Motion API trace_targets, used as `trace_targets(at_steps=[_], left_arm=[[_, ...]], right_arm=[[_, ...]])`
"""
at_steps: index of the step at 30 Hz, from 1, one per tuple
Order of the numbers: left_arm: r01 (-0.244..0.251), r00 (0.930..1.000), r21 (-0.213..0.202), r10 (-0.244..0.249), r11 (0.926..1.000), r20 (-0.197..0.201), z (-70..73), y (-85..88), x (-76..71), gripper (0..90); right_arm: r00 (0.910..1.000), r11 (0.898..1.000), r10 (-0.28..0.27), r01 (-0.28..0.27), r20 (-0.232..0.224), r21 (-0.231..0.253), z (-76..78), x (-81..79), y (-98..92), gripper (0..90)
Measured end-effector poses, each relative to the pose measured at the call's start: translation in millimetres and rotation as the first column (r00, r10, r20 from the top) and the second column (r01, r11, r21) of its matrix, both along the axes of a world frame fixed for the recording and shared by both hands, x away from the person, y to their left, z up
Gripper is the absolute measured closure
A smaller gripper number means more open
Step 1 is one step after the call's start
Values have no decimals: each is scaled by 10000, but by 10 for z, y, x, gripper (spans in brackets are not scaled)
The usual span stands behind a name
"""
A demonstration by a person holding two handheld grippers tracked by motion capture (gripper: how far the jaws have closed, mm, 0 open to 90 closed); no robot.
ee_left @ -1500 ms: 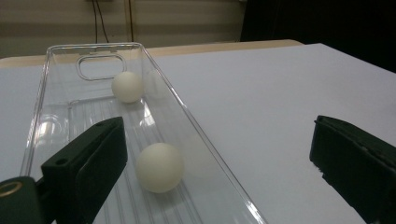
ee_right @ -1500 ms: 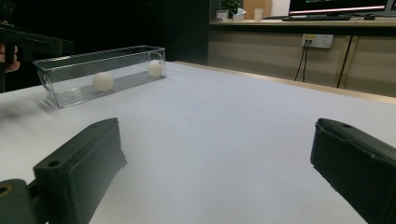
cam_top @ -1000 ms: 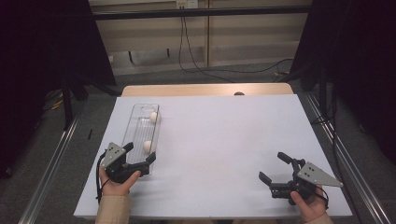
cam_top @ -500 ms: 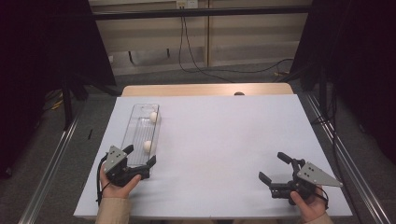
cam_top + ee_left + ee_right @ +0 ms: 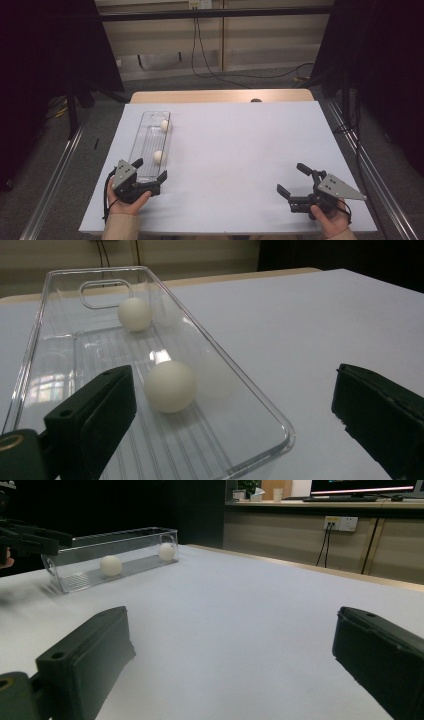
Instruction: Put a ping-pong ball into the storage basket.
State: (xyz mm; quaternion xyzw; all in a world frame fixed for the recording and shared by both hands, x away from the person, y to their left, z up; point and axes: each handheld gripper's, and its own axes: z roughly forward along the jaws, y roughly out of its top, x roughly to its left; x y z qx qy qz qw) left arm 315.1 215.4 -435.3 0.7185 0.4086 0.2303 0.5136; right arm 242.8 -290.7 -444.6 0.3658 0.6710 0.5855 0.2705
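- High view: one clear plastic tray (image 5: 145, 150) lies on the white table (image 5: 240, 150), just ahead of the left gripper (image 5: 150, 172), whose jaws are spread wide around the tray's near end. Two white balls sit in the tray: the near ball (image 5: 159, 156) just beyond the jaws, the far ball (image 5: 165, 125) farther along near the opposite end. The right gripper (image 5: 294, 181) rests well apart from the tray, across the table, jaws also spread, gripping nothing.
- Left gripper view: two black jaws stand wide apart. The left one hangs over the tray (image 5: 260, 412), close beside the near ball (image 5: 169, 386); the right one is outside the tray's wall. The far ball (image 5: 134, 314) lies beyond, by the handle slot.
- Right gripper view: both jaws are spread over bare table. Far ahead to the left stands the tray (image 5: 125, 542) with two balls (image 5: 110, 565) (image 5: 167, 551), the left gripper (image 5: 30, 539) at its end.
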Motion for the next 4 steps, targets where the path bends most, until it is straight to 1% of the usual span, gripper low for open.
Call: trace_targets(at_steps=[4], left_arm=[[0, 10000, 128, 0, 9999, 43, -1, -1, -12, 41]], right_arm=[[10000, 10000, 8, -8, 10, -35, -1, 3, 5, 16]])
